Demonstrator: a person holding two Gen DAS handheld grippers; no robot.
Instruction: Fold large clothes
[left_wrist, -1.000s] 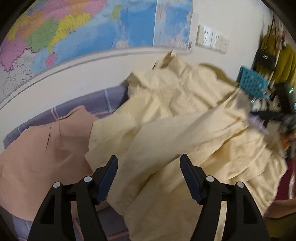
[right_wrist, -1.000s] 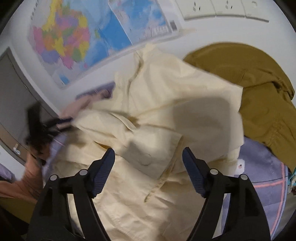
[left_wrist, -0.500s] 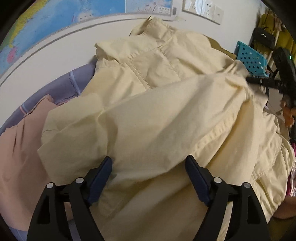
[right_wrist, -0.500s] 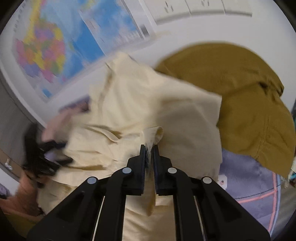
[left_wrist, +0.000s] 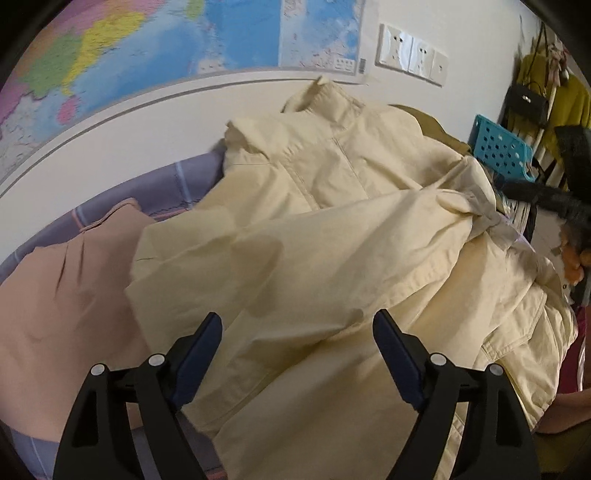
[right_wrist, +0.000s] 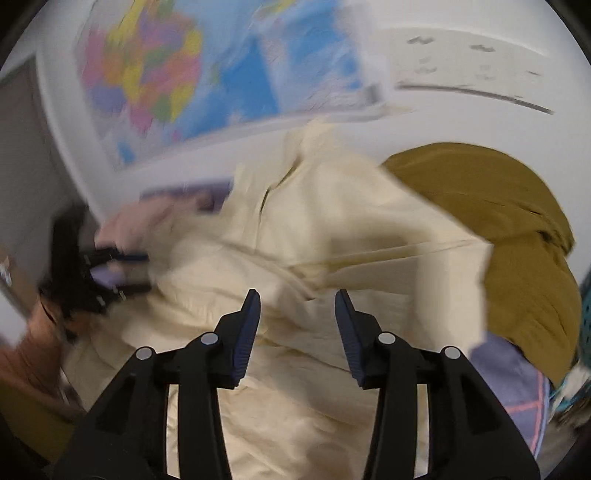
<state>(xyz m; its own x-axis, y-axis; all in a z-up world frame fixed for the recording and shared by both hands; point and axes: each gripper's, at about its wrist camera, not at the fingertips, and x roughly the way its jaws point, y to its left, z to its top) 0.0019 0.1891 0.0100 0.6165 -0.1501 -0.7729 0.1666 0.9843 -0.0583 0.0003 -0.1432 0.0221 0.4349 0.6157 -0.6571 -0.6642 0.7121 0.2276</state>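
Note:
A large pale yellow shirt (left_wrist: 332, 251) lies rumpled on the purple checked bedsheet (left_wrist: 177, 184), its collar toward the wall. My left gripper (left_wrist: 295, 332) is open just above the shirt's near side, holding nothing. In the right wrist view the same shirt (right_wrist: 332, 258) fills the middle, blurred by motion. My right gripper (right_wrist: 297, 306) is open over a fold of the shirt and holds nothing. The left gripper also shows at the left of that view (right_wrist: 122, 273), blurred.
A peach garment (left_wrist: 62, 295) lies left of the shirt. An olive-brown garment (right_wrist: 509, 236) lies to its right. A teal perforated basket (left_wrist: 502, 147) and hanging clothes stand at the far right. A wall map (left_wrist: 147, 55) and wall sockets (left_wrist: 410, 51) are behind.
My right gripper was shut on a fold of the shirt half a second ago and has opened, letting it go. My left gripper has pulled back slightly and stays open.

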